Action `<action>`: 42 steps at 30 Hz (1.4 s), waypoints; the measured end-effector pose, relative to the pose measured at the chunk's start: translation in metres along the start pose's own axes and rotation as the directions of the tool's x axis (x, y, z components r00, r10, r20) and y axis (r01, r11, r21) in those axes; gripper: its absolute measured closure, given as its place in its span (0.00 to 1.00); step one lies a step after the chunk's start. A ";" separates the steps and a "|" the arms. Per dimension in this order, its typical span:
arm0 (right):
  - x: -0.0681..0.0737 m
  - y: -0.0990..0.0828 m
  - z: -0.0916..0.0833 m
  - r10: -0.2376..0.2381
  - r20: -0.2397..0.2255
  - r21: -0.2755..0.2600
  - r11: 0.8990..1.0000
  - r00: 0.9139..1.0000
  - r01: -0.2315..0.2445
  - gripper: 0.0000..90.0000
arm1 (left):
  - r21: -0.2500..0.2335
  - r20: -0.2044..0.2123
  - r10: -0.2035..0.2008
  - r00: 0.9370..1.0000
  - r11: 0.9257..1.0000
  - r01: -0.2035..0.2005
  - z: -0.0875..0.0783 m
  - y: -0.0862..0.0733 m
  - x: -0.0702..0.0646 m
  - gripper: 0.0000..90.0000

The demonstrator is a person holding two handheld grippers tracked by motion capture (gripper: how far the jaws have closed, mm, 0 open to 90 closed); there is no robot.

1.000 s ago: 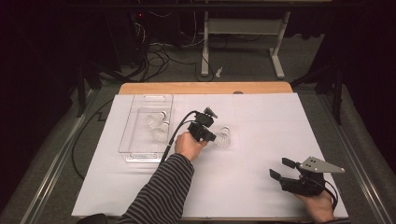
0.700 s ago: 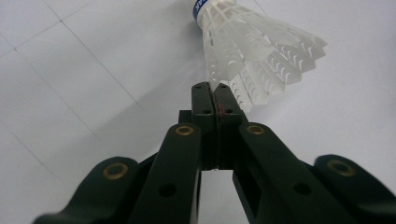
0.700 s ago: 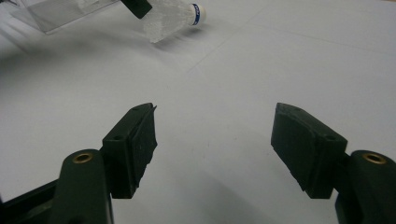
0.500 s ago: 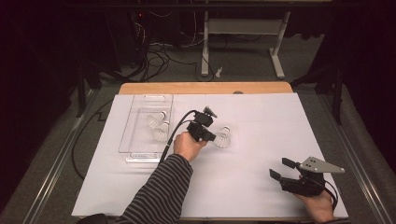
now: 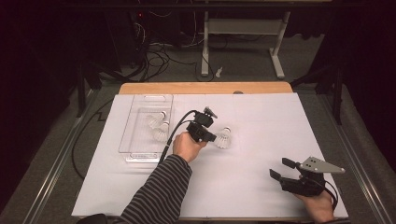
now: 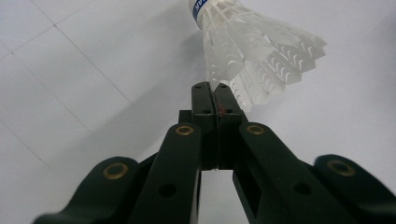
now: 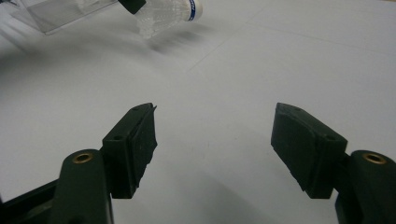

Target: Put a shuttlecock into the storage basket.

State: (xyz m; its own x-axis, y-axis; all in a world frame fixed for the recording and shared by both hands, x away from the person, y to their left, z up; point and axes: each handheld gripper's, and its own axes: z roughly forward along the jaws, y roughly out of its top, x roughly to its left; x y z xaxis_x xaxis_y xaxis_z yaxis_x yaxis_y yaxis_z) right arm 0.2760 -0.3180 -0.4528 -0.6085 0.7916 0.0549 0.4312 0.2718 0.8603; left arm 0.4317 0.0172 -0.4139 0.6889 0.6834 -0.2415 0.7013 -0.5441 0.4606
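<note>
Feathers are all the left gripper (image 5: 211,138) has hold of: in the left gripper view its jaws are pressed together on the rim of the shuttlecock (image 6: 252,56) skirt, cork end pointing away, so the pinch looks thin and I judge the shuttlecock could twist, slip out or get its vanes crushed if the hand swings quickly. On the high view the shuttlecock (image 5: 224,137) sits near the middle of the white table cover (image 5: 261,116), at about 3 o'clock from the left gripper. The clear tray (image 5: 140,140), at about 9 o'clock from that hand, already holds two other shuttlecocks (image 5: 159,128), and its raised wall could catch the dangling skirt on the way in. The right gripper (image 5: 279,169), at about 5 o'clock and well apart, waits with jaws spread wide and nothing between them, out of the path.
</note>
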 end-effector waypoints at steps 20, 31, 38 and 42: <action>0.000 -0.001 -0.001 0.002 0.002 -0.001 1.000 1.000 -0.002 0.35 | -0.012 0.006 0.012 1.000 1.000 -0.012 -0.008 -0.006 -0.001 1.00; 0.000 -0.001 -0.001 0.002 0.005 -0.001 1.000 1.000 -0.002 0.35 | -0.022 0.011 0.032 0.999 0.999 -0.032 -0.015 -0.008 -0.007 1.00; 0.000 -0.001 -0.001 0.002 0.004 -0.002 1.000 1.000 -0.002 0.35 | -0.028 0.010 0.048 0.999 0.998 -0.048 -0.021 -0.010 -0.009 1.00; 0.000 -0.001 -0.001 0.002 0.003 -0.002 1.000 1.000 -0.002 0.35 | -0.029 0.013 0.053 0.999 0.998 -0.052 -0.024 -0.013 -0.010 1.00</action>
State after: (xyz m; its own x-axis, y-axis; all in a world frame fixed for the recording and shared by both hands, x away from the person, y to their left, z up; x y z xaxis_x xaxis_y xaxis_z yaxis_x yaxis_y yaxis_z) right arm 0.2750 -0.3189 -0.4532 -0.6057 0.7938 0.0548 0.4312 0.2696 0.8610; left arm 0.4119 0.0290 -0.3971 0.7271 0.6477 -0.2277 0.6588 -0.5650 0.4968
